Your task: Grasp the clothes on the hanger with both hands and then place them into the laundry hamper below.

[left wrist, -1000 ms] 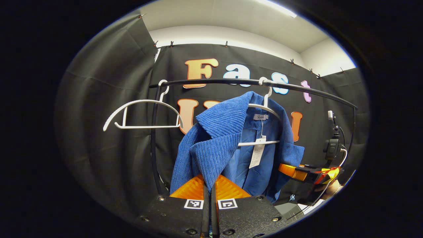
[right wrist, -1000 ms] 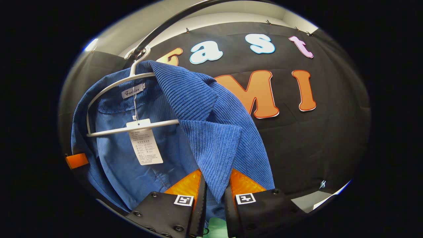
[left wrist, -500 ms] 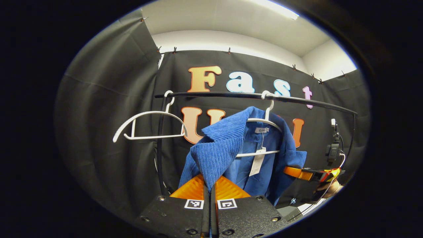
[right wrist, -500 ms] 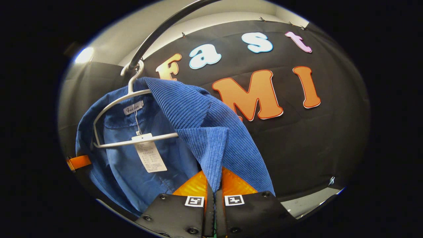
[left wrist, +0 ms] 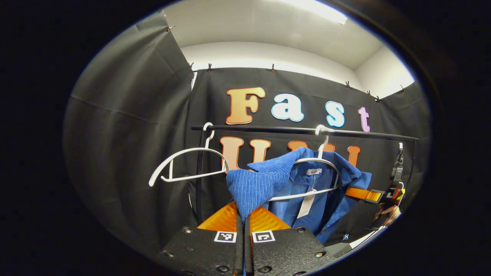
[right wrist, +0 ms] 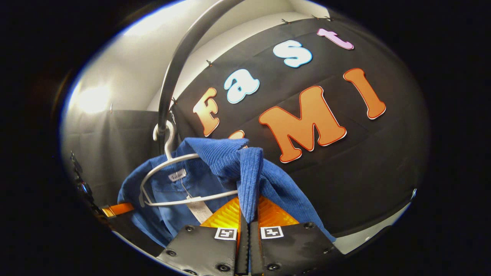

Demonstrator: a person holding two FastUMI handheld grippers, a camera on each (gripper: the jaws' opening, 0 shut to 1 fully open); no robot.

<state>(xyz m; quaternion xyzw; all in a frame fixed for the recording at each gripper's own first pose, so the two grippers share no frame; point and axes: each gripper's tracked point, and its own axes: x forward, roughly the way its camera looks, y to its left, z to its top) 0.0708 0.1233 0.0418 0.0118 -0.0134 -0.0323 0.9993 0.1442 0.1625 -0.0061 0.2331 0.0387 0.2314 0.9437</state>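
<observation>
Left gripper view: my left tongs [left wrist: 244, 220] are pressed together on the left lapel of the blue corduroy jacket [left wrist: 264, 182], cloth pinched between both fingers. The jacket hangs from the white hanger [left wrist: 322, 163] on the black rail [left wrist: 268, 129], with an empty hanger [left wrist: 184, 163] beside it on the same rail. Farther off to the side my right tongs [left wrist: 360, 193] reach into the jacket's other front edge. Step in hand: both-hand grasp made, pulling the garment off the hanger. Versus a second ago the rail and hanger sit lower and farther off, and the lapel is stretched out toward me, so I have drawn back.

Right gripper view: my right tongs [right wrist: 247, 222] are pinched shut on the right lapel of the jacket [right wrist: 245, 168]; a second ago they stood spread around the cloth. The hanger [right wrist: 180, 180] is still inside the collar, hooked on the rail [right wrist: 180, 61], and now looks smaller and lower. Left tongs [right wrist: 115, 209] show at the far edge.

Next, I judge: slip the shoulders free of the hanger, then lower the jacket toward the hamper.
</observation>
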